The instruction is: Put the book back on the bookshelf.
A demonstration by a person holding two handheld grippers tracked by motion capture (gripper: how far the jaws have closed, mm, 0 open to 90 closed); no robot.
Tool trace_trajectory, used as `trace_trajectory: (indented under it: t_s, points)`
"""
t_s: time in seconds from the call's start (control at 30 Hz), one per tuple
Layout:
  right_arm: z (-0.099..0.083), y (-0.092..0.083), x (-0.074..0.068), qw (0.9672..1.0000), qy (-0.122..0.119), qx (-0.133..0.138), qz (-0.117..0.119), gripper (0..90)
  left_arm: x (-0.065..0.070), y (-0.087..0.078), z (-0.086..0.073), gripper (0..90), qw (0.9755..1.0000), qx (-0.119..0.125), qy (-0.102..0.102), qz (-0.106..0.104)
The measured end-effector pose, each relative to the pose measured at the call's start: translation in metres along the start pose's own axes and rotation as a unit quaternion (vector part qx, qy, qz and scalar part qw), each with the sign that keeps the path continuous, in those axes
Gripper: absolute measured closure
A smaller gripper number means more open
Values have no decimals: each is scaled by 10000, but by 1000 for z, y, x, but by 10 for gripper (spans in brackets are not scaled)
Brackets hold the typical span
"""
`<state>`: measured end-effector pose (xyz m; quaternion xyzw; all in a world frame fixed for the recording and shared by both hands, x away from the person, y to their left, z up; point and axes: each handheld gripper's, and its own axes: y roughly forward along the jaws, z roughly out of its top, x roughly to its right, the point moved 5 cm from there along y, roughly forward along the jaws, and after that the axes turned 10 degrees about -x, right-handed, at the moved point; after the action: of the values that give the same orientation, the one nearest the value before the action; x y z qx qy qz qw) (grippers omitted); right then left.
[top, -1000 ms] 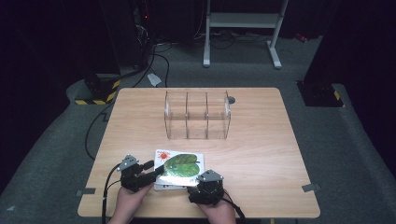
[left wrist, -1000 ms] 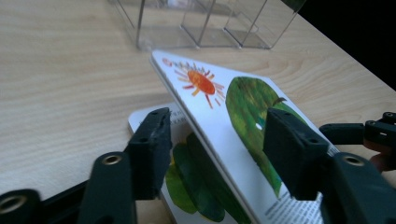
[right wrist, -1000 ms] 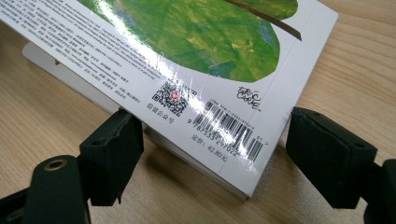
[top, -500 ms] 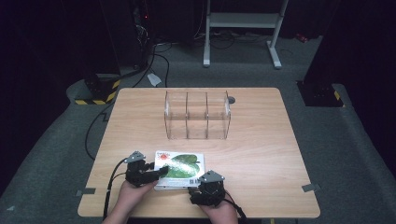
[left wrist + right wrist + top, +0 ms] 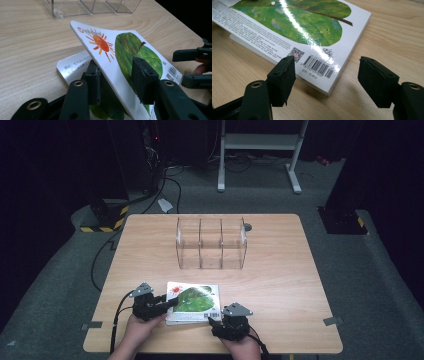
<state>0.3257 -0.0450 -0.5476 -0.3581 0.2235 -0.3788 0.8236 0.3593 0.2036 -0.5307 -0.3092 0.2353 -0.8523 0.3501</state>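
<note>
Glossy and leaf-green, one book point(image 5: 192, 302) lies at the near edge of a wooden table point(image 5: 280, 280), its back cover point(image 5: 130, 57) peeled up from the left. On the left, the left gripper point(image 5: 162, 306) has its jaws narrowed on that cover, one jaw beneath the sheet and one on top, as the left gripper view makes plain; the cover rises at a slant, with a printed page point(image 5: 72, 66) lying flat below it. Whether the pinch is fully tight cannot be told, though the cover is carried clear of the pages.

To do this well, by the look of it, the lift should swing the cover round the spine in an arc rather than drag it sideways, or the whole book will slide. On the right, the right gripper point(image 5: 216, 323) waits with jaws wide apart at the near right corner, by the barcode point(image 5: 318, 66), touching nothing. Pressing or clasping that corner would likely pin the block while the cover turns.

Farther off, at mid-table, stands one clear organiser point(image 5: 211, 243) of three compartments, all apparently empty. The count: one book, one organiser, two grippers, two hands.
</note>
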Motion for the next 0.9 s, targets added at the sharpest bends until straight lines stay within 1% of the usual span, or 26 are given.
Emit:
trace_trajectory:
  t_s: [0.07, 0.17, 0.27, 0.3, 0.37, 0.47, 0.53, 0.57, 0.6, 0.63, 0.67, 0.7, 0.73, 0.77, 0.8, 0.83, 0.87, 0.9]
  points:
    - [1, -1, 3, 10000, 53, 21, 16, 317, 0, -1, 1, 633, 10000, 54, 33, 6]
    - [2, -2, 5, 10000, 31, 48, 35, 330, 2, -2, 2, 641, 9999, 90, 125, 34]
    - [3, -3, 4, 9999, 68, 75, 98, 343, 6, -5, 3, 650, 9995, 163, 271, 44]
    - [4, -4, 3, 9999, -23, 113, 64, 340, 6, -5, 3, 651, 9993, 185, 323, 66]
    - [4, -4, 2, 9999, -19, 142, 47, 333, 7, -6, 3, 652, 9990, 207, 384, 56]
    - [6, -4, 4, 9998, -2, 196, 44, 327, 8, -6, 4, 652, 9988, 247, 422, 70]
    - [7, -5, 5, 9997, 3, 246, 55, 325, 8, -7, 4, 654, 9984, 276, 482, 87]
    - [7, -6, 5, 9996, 33, 257, 78, 329, 9, -7, 4, 655, 9984, 282, 484, 85]
    - [8, -6, 6, 9995, 2, 291, 88, 346, 10, -7, 4, 655, 9982, 307, 508, 90]
    - [10, -7, 7, 9993, -57, 356, 111, 369, 10, -8, 5, 656, 9979, 329, 543, 102]
    - [11, -8, 7, 9991, -83, 386, 123, 373, 11, -8, 5, 656, 9977, 348, 569, 104]
    - [15, -8, 8, 9989, -167, 419, 98, 376, 12, -8, 5, 657, 9976, 356, 589, 105]
    - [18, -8, 8, 9990, -127, 411, 121, 372, 12, -9, 5, 657, 9971, 367, 648, 133]
    - [22, -8, 10, 9989, -164, 431, 117, 367, 12, -9, 5, 657, 9969, 383, 673, 136]
    - [25, -7, 11, 9990, -121, 410, 98, 361, 13, -9, 5, 657, 9969, 397, 666, 117]
    - [28, -7, 12, 9991, -155, 393, 68, 349, 13, -9, 5, 657, 9966, 415, 702, 111]
    - [31, -6, 14, 9992, -131, 366, 37, 331, 13, -9, 5, 660, 9961, 436, 762, 100]
    - [33, -6, 16, 9994, -68, 327, 30, 313, 15, -9, 5, 663, 9960, 462, 758, 79]
